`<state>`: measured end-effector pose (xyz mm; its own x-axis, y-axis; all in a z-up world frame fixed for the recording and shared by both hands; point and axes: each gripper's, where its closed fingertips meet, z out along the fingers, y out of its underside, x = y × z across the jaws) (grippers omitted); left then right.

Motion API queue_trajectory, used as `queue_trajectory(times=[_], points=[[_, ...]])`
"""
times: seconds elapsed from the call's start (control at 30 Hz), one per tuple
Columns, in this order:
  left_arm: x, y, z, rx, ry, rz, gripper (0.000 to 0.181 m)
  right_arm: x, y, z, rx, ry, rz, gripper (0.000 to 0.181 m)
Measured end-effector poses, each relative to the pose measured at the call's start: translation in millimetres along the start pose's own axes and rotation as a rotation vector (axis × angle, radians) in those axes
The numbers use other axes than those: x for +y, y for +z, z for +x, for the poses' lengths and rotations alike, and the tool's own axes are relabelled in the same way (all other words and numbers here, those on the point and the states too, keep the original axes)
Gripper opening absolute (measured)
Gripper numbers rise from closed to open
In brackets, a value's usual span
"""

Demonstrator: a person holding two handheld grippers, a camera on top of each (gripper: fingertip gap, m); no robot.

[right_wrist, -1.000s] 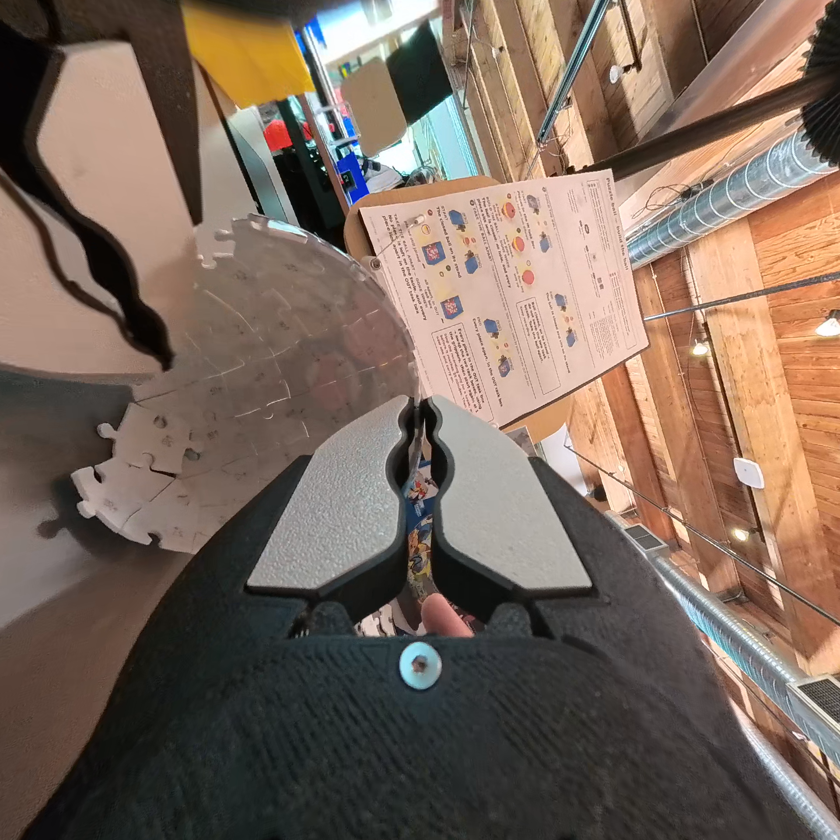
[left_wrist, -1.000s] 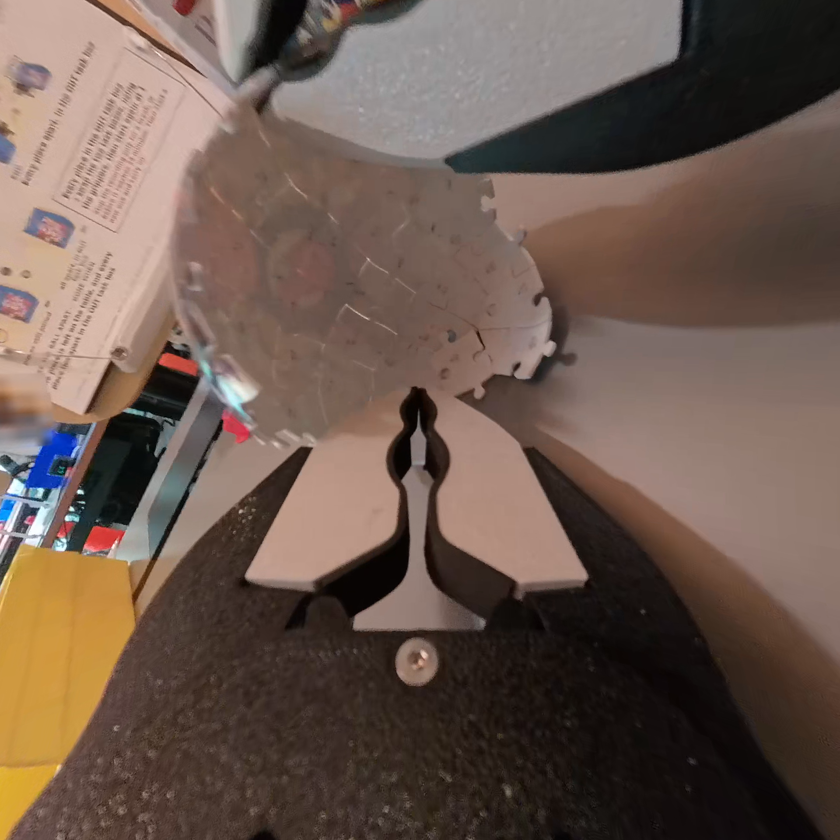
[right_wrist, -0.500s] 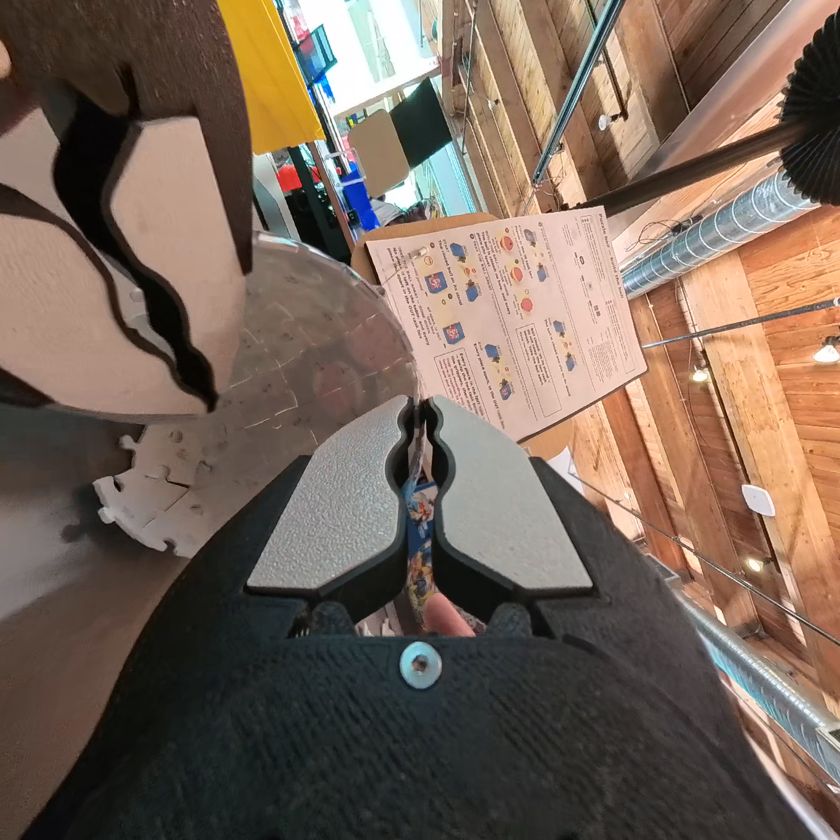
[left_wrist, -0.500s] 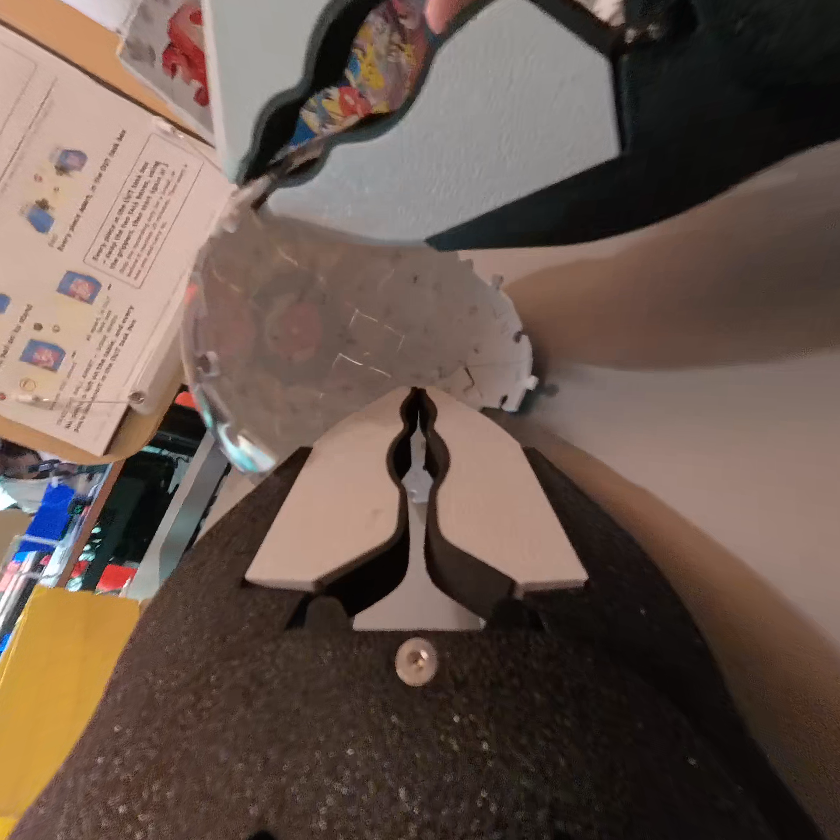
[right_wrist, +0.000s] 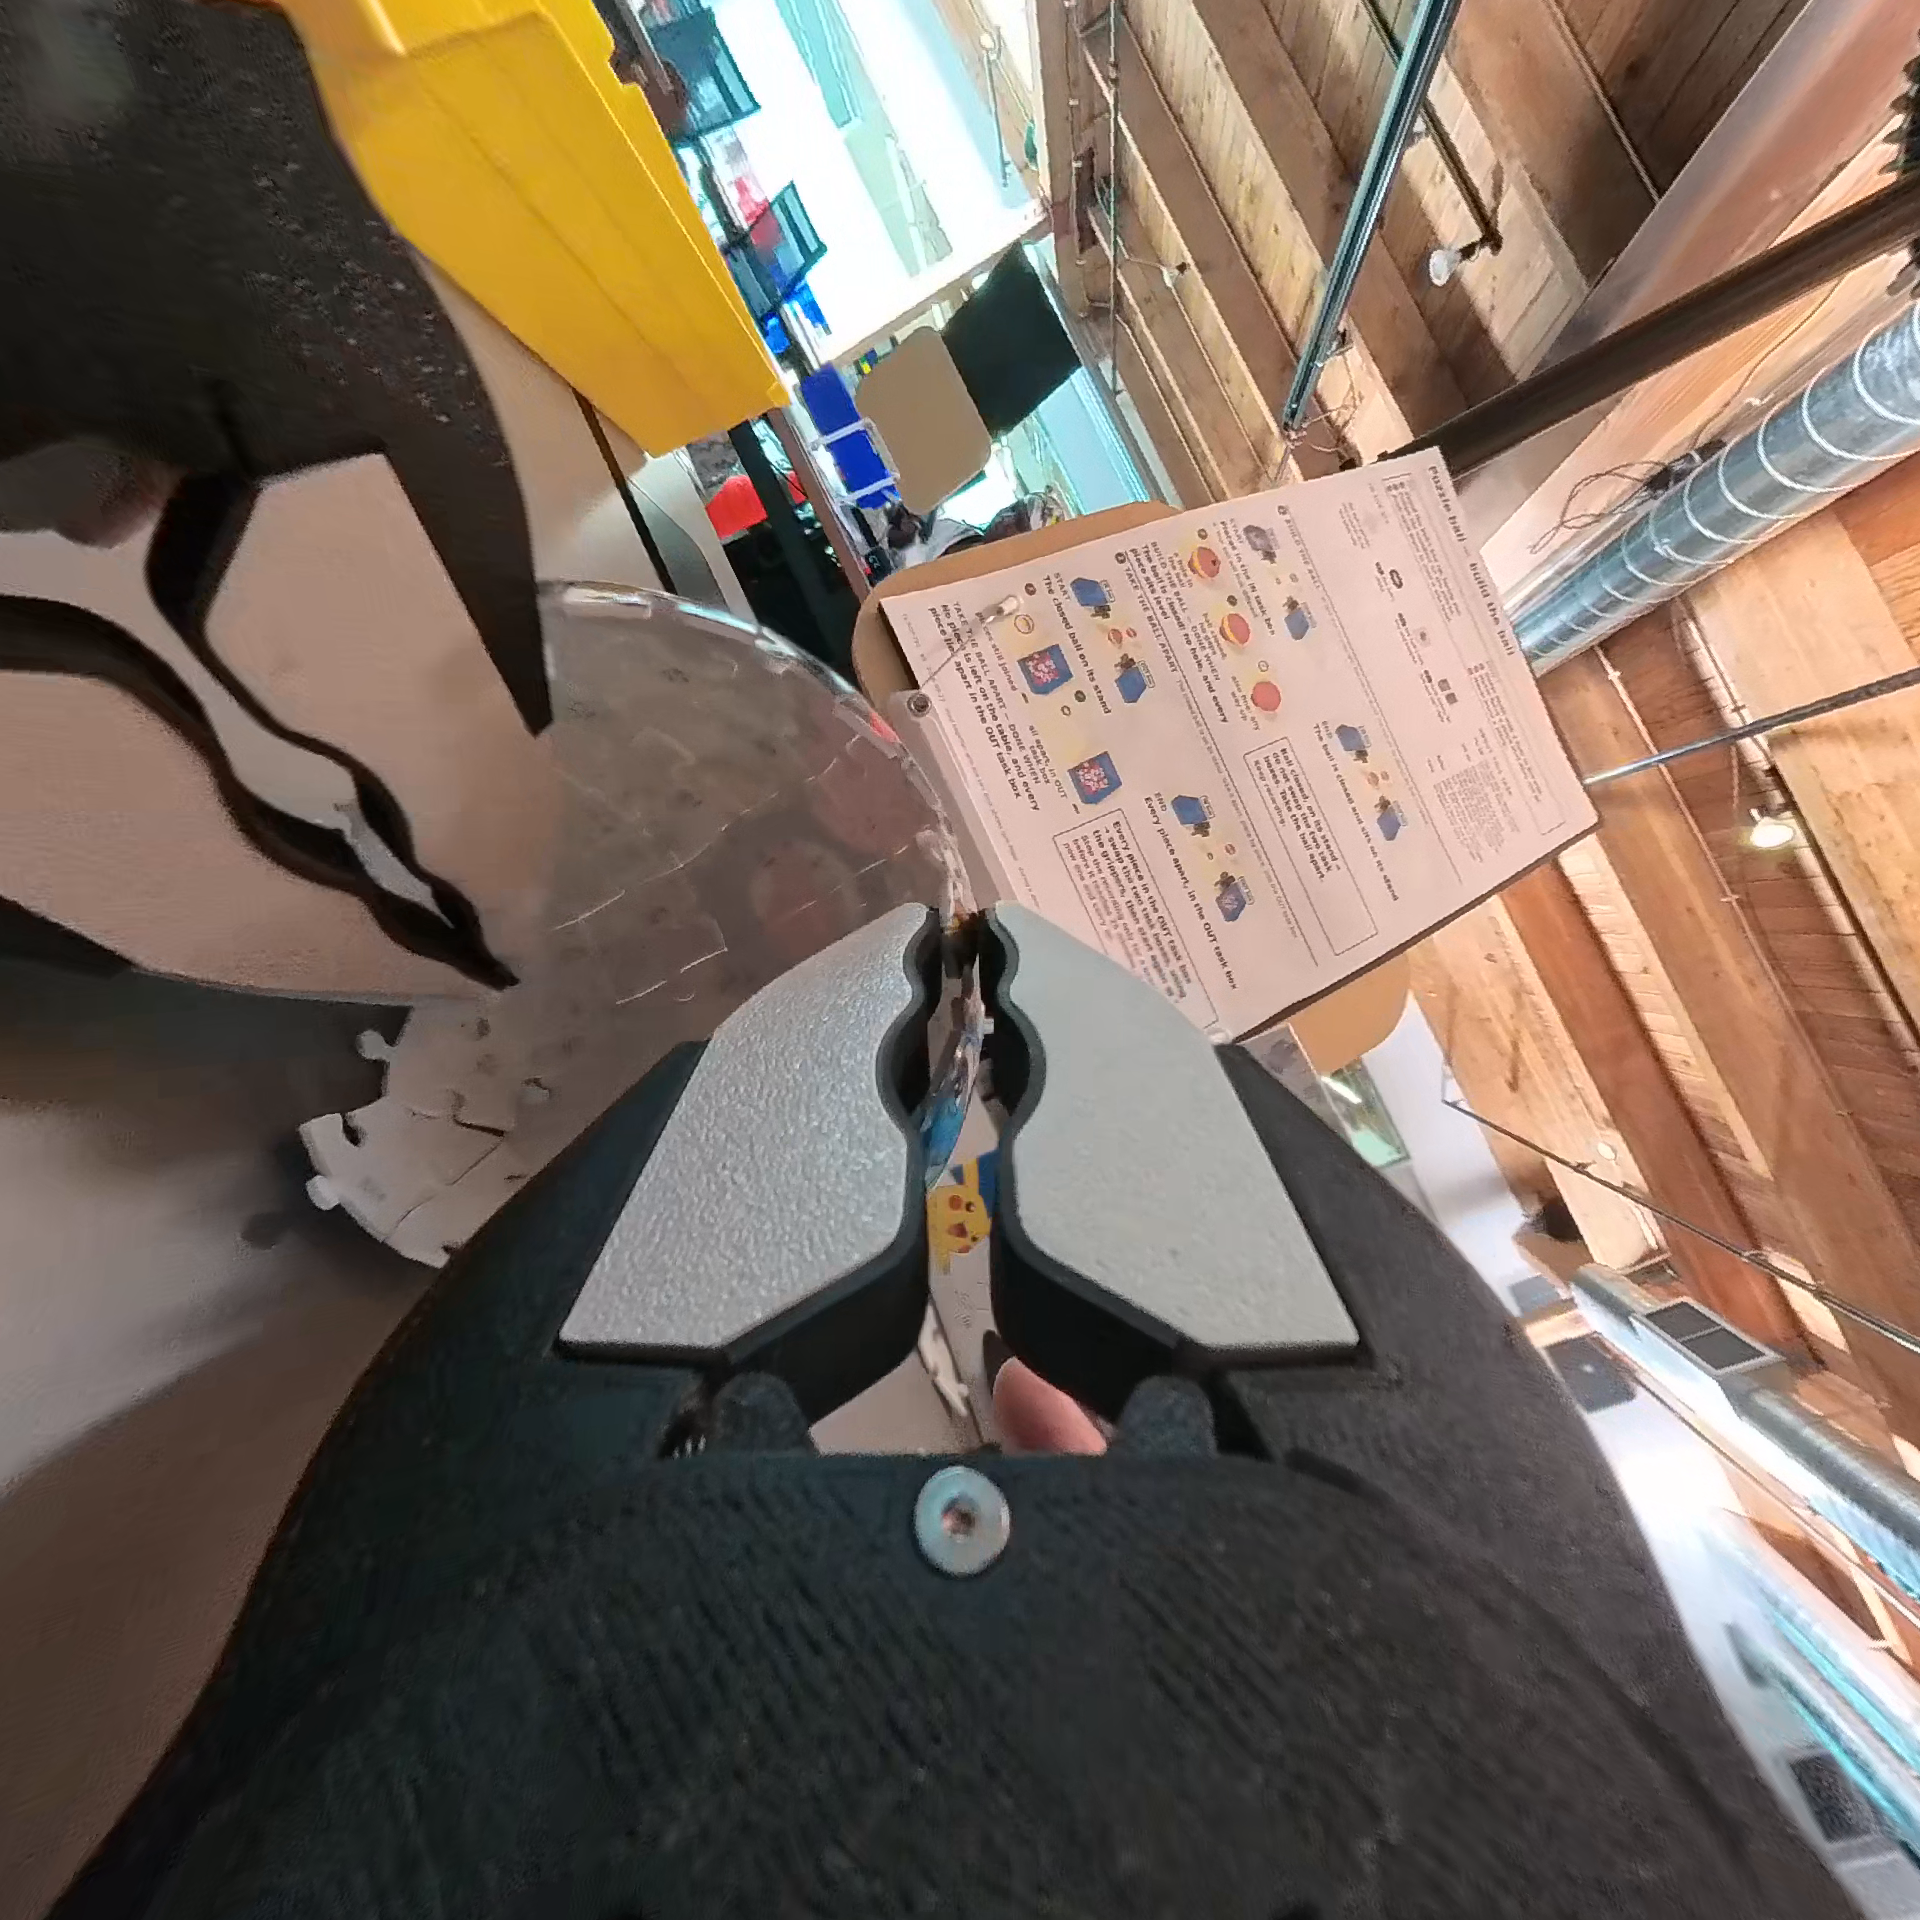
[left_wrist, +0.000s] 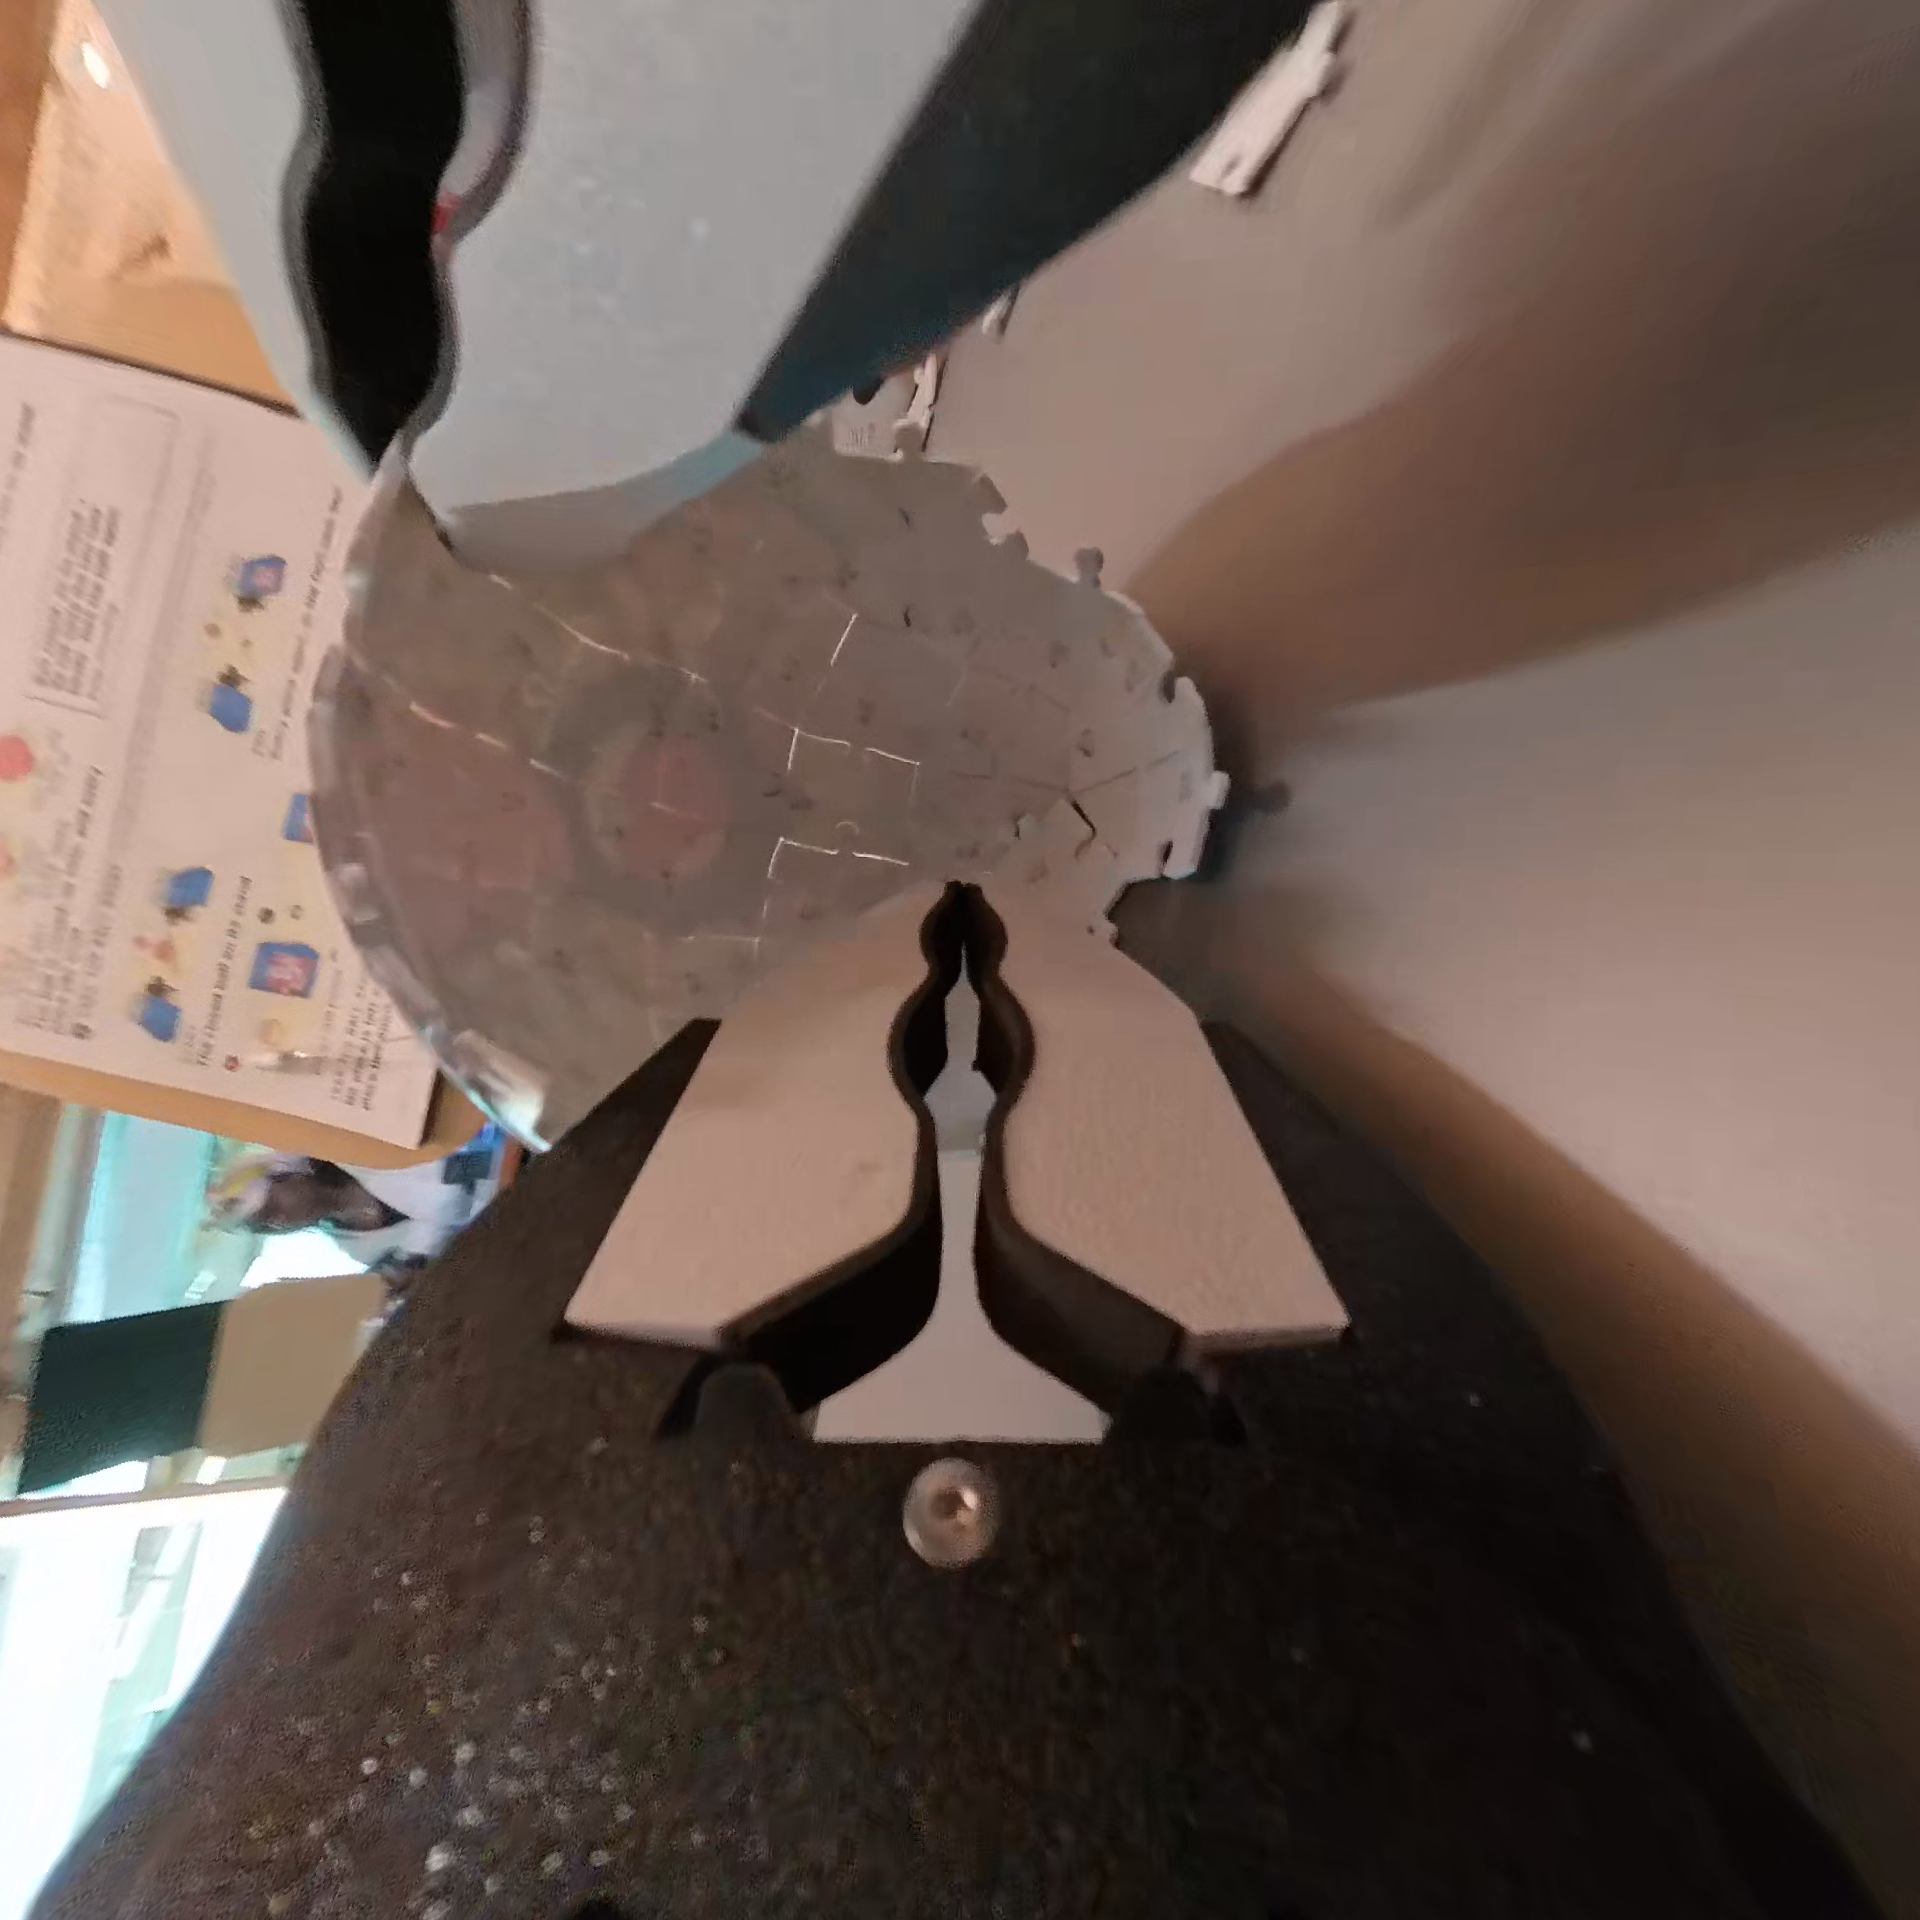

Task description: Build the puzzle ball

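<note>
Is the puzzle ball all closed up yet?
No. The puzzle ball is only an open, partly built shell: its grey inside shows and loose tabs line its edge. The left gripper and right gripper pinch it.

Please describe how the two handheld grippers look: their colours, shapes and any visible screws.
The left gripper and right gripper look alike: a rough black, grainy body widening toward the camera, and two black fingers with flat, pale grey textured plates on top and wavy inner edges. A silver screw sits centred at the base of the fingers. No cables or markings show.
</note>
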<state>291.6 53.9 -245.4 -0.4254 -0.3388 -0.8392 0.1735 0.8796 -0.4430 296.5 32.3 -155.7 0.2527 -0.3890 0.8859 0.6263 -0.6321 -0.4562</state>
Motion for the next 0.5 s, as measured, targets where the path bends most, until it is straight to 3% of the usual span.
queue_trajectory(times=[0.2,0.5], points=[[0.6,8.4,-1.4,-0.097,0.268,-0.074,0.0,4.9,0.8,2.3,-0.019,0.079,0.003,0.007],[-2.0,21.4,1.6,-0.028,0.306,-0.141,0.0,3.4,1.9,1.3,-0.035,0.107,0.014,0.007]])
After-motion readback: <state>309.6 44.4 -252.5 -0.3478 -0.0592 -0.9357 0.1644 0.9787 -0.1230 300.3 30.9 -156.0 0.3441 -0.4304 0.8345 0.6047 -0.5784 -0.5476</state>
